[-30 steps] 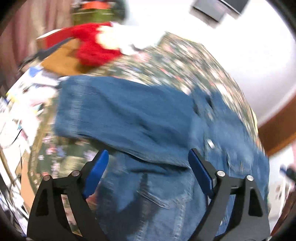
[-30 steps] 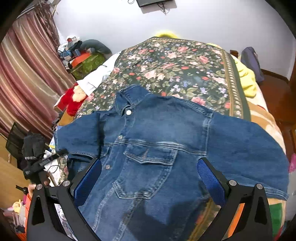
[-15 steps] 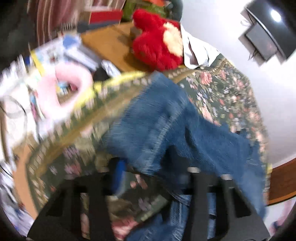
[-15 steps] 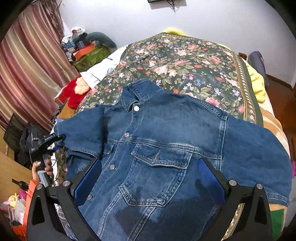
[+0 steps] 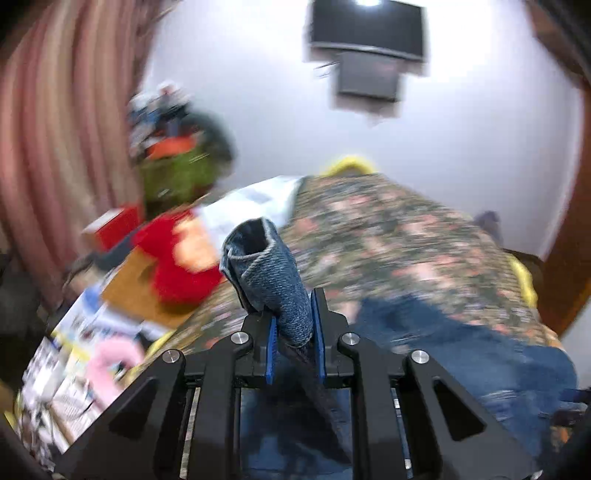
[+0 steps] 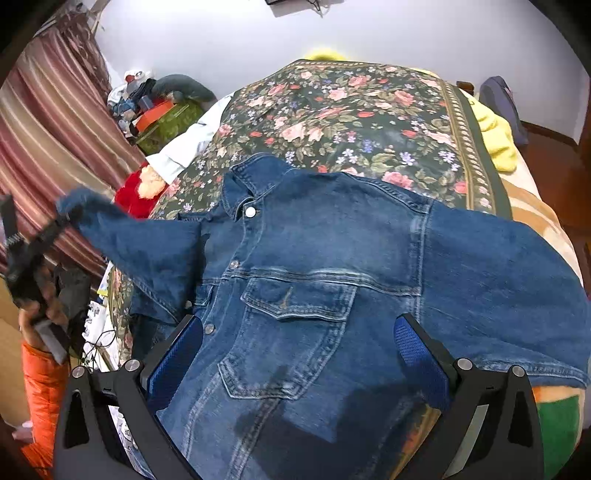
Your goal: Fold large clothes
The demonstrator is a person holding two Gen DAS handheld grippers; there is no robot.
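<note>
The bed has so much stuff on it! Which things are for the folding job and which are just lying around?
For the job:
denim jacket
its sleeve cuff
left gripper, shut on the cuff
right gripper, open above the jacket

Just lying about:
red plush toy
yellow blanket
green box
wall TV

Left view motion-blurred; right view sharp, evenly lit, fisheye-warped.
</note>
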